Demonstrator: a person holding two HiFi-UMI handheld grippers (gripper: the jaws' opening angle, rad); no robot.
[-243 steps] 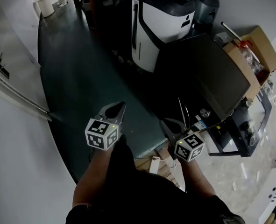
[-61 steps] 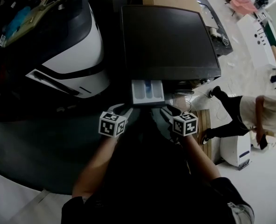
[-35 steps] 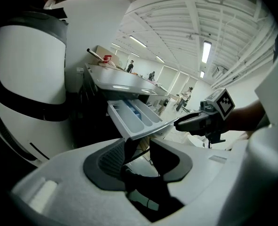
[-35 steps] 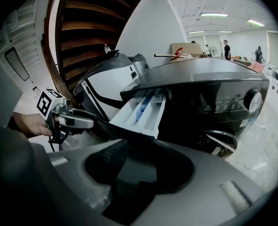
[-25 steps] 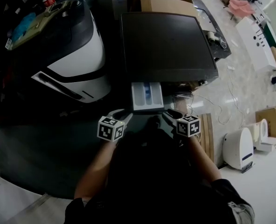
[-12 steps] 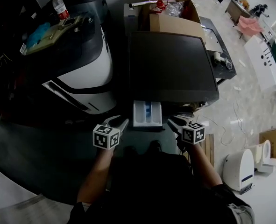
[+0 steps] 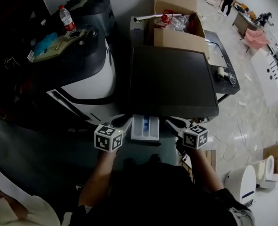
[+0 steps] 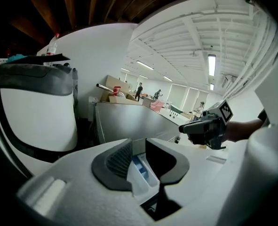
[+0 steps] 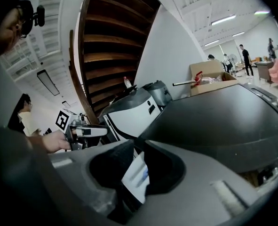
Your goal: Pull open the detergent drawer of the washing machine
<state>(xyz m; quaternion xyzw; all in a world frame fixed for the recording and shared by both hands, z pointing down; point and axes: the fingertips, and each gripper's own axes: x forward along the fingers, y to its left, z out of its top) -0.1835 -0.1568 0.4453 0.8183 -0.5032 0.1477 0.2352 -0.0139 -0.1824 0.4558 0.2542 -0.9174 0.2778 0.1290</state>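
Observation:
The washing machine has a dark top, and its white detergent drawer with a blue insert stands pulled out at the front. My left gripper hovers just left of the drawer and my right gripper just right of it, neither touching it. Both sets of jaws are closing with a narrow gap and nothing between them. In the left gripper view the drawer shows beyond the gripper, with the right gripper across. In the right gripper view the drawer lies beyond the gripper.
A black-and-white appliance stands left of the machine with a bottle on it. An open cardboard box sits behind the machine. A white device is on the floor at right. A person is at lower left.
Both grippers have risen and drawn back from the drawer's sides, and their jaws have narrowed. The drawer stays pulled out.

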